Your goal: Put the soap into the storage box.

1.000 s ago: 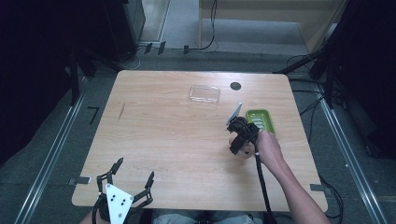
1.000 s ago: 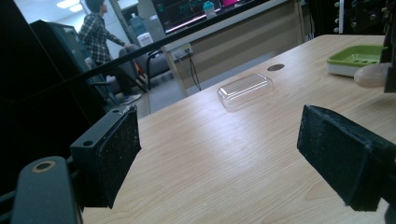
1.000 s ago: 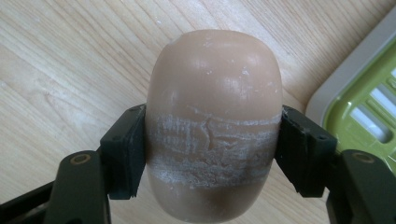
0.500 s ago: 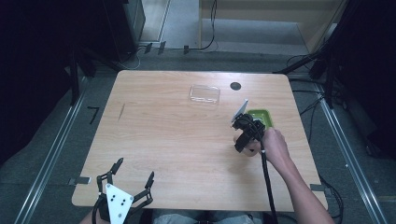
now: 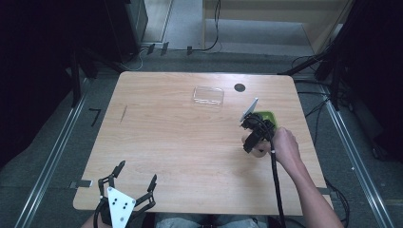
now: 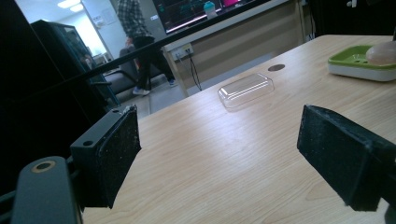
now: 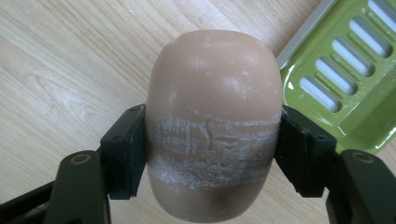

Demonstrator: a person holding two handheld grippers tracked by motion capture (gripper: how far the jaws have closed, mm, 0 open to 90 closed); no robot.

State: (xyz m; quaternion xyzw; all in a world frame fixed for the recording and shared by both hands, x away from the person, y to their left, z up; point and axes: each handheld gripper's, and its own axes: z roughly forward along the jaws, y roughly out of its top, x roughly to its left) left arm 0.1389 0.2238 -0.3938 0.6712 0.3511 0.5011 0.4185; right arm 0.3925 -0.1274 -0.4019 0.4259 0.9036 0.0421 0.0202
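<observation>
A beige oval soap bar [image 7: 212, 126] is clamped between the black jaws of my right gripper [image 7: 212, 156], with white scuff marks across its middle. It hangs over the wooden table [image 5: 180, 142], just beside a green slotted soap dish [image 7: 345, 79]. From above, the right gripper [image 5: 254, 138] sits at the near edge of the green dish [image 5: 266, 115], with a hand behind it. My left gripper [image 5: 138, 172] rests open at the table's near left edge. In its own view the left gripper [image 6: 233, 154] holds nothing, and the soap [image 6: 380, 51] shows over the dish [image 6: 352, 63] far off.
A clear plastic lid [image 5: 208, 96] lies at the back middle of the table, also seen ahead of the left gripper as the lid [image 6: 245, 88]. A dark round hole [image 5: 239, 87] sits just right of it. A cable trails from the right gripper along the forearm.
My right gripper has shifted a little to the right and toward the near side with the soap in it. The left gripper has stayed still.
</observation>
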